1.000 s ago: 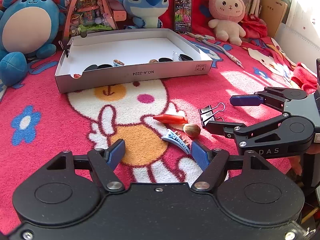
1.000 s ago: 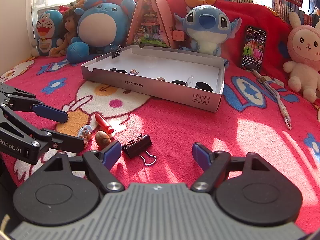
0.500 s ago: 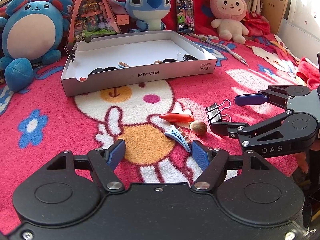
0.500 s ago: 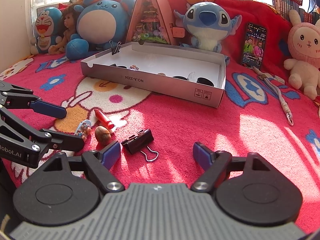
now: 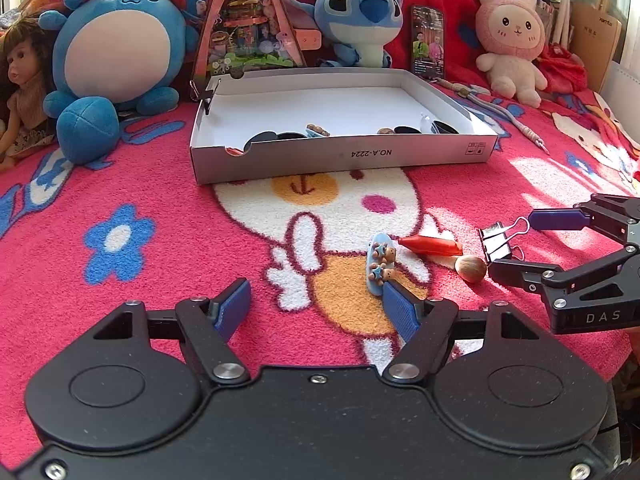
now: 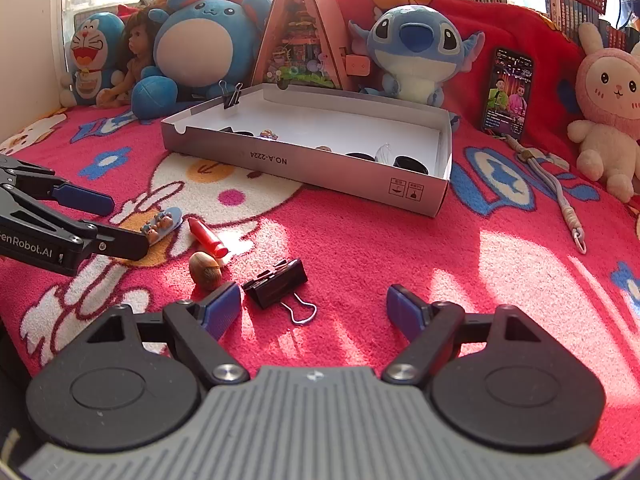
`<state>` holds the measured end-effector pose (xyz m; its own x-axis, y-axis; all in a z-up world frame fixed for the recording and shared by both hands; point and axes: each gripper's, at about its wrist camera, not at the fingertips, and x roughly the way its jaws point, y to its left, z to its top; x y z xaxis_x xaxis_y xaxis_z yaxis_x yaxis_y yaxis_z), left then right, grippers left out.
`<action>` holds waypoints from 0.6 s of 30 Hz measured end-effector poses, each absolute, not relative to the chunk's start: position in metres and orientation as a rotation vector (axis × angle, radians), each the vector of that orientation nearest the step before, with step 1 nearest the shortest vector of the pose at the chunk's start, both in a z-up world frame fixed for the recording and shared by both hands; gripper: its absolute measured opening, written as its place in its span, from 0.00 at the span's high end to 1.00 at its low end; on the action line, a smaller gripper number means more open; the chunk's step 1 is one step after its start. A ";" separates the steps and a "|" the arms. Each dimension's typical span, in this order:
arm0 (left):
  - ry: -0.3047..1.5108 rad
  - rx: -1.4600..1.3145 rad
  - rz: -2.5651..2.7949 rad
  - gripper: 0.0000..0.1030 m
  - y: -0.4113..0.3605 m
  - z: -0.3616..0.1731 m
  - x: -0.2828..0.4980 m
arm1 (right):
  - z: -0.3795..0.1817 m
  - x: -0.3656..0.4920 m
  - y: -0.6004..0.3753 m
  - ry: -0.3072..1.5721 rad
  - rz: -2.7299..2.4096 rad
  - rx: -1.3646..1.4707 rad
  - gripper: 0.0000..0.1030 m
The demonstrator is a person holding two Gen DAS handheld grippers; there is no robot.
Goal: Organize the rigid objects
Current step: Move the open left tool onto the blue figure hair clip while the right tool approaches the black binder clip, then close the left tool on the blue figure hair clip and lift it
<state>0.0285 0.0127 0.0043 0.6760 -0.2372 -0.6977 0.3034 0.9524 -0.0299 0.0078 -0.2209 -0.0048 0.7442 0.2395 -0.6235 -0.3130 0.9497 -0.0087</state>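
A blue hair clip with small bears lies on the red blanket. The right fingertip of my open left gripper touches the clip's near end, and nothing sits between its pads. Just right of the clip are a red crayon-like stick and a brown nut. A black binder clip rests just ahead of my open right gripper, nearer its left finger, with neither pad pressing it. Behind stands a white cardboard box holding several small items.
Plush toys, a doll, a triangular toy house and a phone line the back. A grey lanyard lies to the right of the box. A second binder clip grips the box's far left corner.
My left gripper has swung right and forward, so its right finger now meets the hair clip. The clip has turned, showing its bear side. The right gripper stays put.
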 end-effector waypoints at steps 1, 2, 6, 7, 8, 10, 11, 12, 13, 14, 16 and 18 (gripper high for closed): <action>0.770 0.088 -0.296 0.31 0.014 0.004 0.029 | -0.005 0.008 -0.221 0.666 0.303 -0.116 0.15; 0.769 0.086 -0.292 0.31 0.015 0.004 0.030 | -0.005 0.008 -0.221 0.665 0.303 -0.115 0.15; 0.763 0.081 -0.268 0.31 0.019 0.003 0.034 | -0.005 0.008 -0.221 0.665 0.303 -0.115 0.15; 0.762 0.078 -0.261 0.31 0.020 0.003 0.036 | -0.005 0.008 -0.221 0.665 0.303 -0.115 0.15; 0.762 0.074 -0.253 0.31 0.022 0.003 0.038 | -0.005 0.008 -0.221 0.665 0.303 -0.115 0.15; 0.762 0.068 -0.237 0.31 0.025 0.003 0.041 | -0.005 0.008 -0.221 0.665 0.303 -0.115 0.15; 0.761 0.066 -0.230 0.31 0.026 0.003 0.042 | -0.005 0.008 -0.221 0.665 0.303 -0.116 0.15; 0.761 0.063 -0.223 0.31 0.027 0.003 0.043 | -0.005 0.008 -0.221 0.665 0.303 -0.115 0.15; 0.760 0.061 -0.218 0.31 0.029 0.003 0.045 | -0.005 0.008 -0.221 0.666 0.303 -0.115 0.15; 0.761 0.060 -0.214 0.31 0.030 0.003 0.045 | -0.005 0.008 -0.221 0.666 0.303 -0.115 0.15; 0.763 0.054 -0.210 0.31 0.030 0.004 0.045 | -0.005 0.008 -0.221 0.665 0.302 -0.115 0.15; 0.761 0.051 -0.220 0.31 0.030 0.006 0.042 | -0.005 0.008 -0.221 0.664 0.299 -0.116 0.15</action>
